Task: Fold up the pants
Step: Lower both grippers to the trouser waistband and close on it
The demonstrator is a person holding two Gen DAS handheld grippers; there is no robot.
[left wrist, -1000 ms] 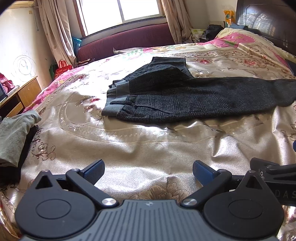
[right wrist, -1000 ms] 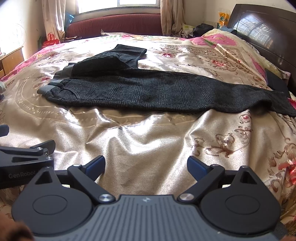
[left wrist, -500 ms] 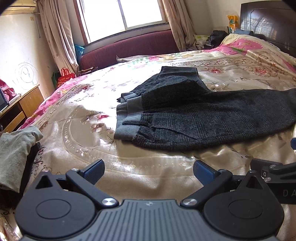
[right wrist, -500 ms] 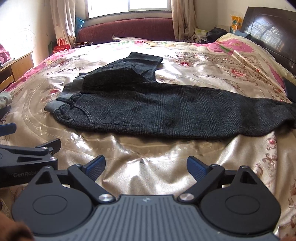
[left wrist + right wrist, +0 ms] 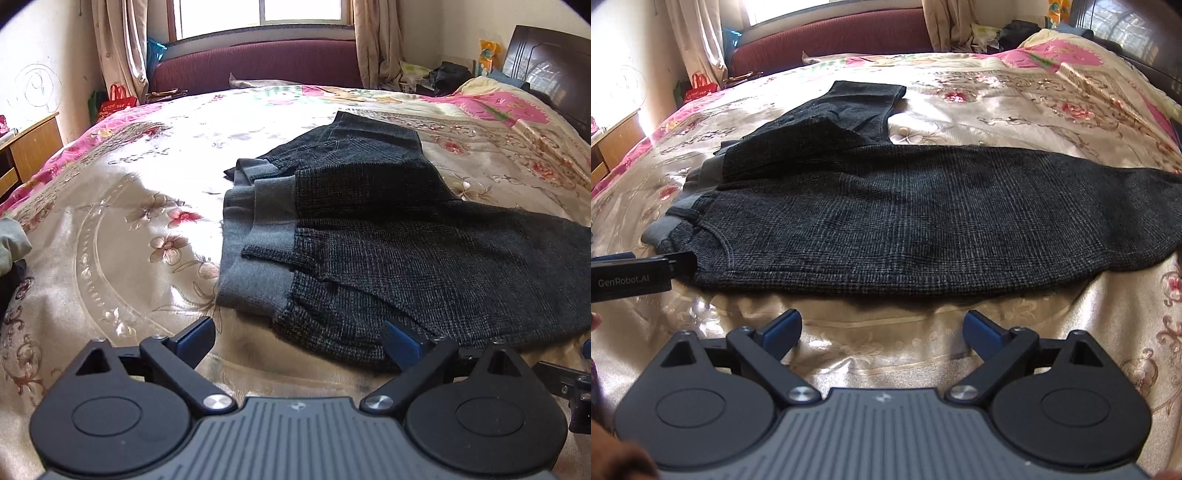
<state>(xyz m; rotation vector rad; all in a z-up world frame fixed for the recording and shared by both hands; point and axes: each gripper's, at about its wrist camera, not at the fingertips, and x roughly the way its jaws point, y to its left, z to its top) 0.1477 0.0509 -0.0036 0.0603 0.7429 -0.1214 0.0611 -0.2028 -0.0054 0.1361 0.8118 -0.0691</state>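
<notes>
Pants (image 5: 894,218) lie flat on the bed (image 5: 1015,107), waistband (image 5: 258,258) toward the left, near leg stretched out to the right, far leg bent back on itself toward the window. Dark knit-looking check fabric, grey ribbed waistband: my read is soft, limp, fairly thick, light to lift, and it will sag and drag, not hold shape. The satin-look bedspread (image 5: 122,236) is probably slippery, so the cloth may slide rather than peel up.

Left gripper (image 5: 299,341): fingers wide apart, empty, right finger touching or just over the near waist corner. Right gripper (image 5: 882,332): also spread open, empty, just short of the near leg's edge.

Best holds, I'd say: waist corner for the left, leg hem or mid-leg edge for the right; pinch both layers.

Room: bedroom, window with curtains (image 5: 118,48), maroon bench (image 5: 258,62) below it, dark headboard (image 5: 550,62) right, wooden cabinet (image 5: 29,147) left.
</notes>
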